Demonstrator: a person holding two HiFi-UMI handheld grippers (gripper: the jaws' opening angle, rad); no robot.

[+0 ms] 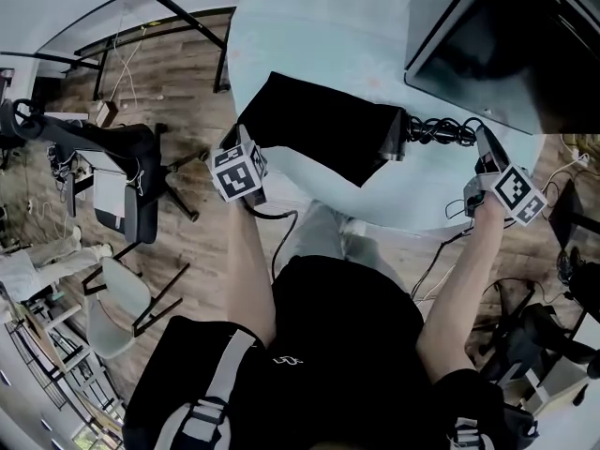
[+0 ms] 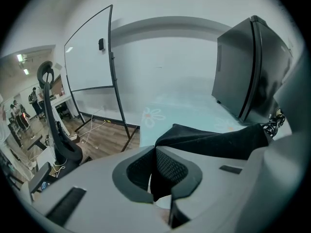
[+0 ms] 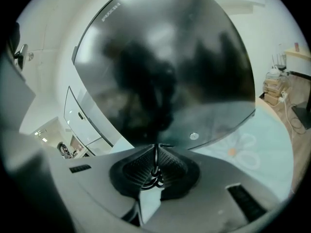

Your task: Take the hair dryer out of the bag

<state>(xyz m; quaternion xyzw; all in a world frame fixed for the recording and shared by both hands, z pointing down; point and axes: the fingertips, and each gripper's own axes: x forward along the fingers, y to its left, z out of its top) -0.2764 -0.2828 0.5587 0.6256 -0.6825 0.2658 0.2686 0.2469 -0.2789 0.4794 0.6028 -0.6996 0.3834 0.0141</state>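
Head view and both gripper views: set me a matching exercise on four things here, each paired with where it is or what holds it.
Things:
1. black bag
2. coiled cord
3. dark screen
4. black office chair

Places:
A. on the wooden floor, left of the table
B. pinched in the right gripper
C. upright at the table's right side
D. lying on the table, one end clamped by the left gripper

Pairs: 1-D, 2-B, 3-C, 4-A.
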